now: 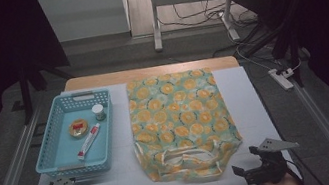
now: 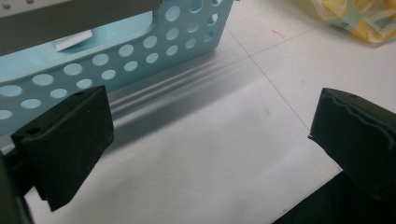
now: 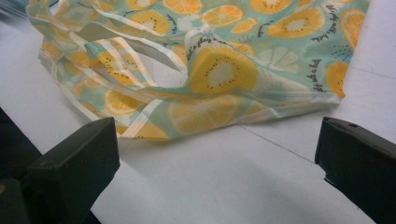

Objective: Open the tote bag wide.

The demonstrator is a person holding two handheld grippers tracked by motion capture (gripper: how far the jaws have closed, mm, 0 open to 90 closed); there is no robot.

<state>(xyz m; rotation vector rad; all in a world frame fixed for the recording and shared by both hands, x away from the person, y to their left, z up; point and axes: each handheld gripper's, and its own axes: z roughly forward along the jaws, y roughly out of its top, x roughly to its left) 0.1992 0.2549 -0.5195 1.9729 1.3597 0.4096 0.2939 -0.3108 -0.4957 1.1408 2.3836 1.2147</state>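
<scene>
Right gripper view: bag (image 3: 219,70) handles (pale)

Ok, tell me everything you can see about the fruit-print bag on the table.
The bag looks like thin, slightly glossy fabric or plastic, pale green with orange citrus slices and small black lettering. It lies flat on the white table, right of the blue basket, apart from it. Its crumpled open end with pale striped handles faces the person. The right gripper is open just short of that edge, not touching it.
</scene>
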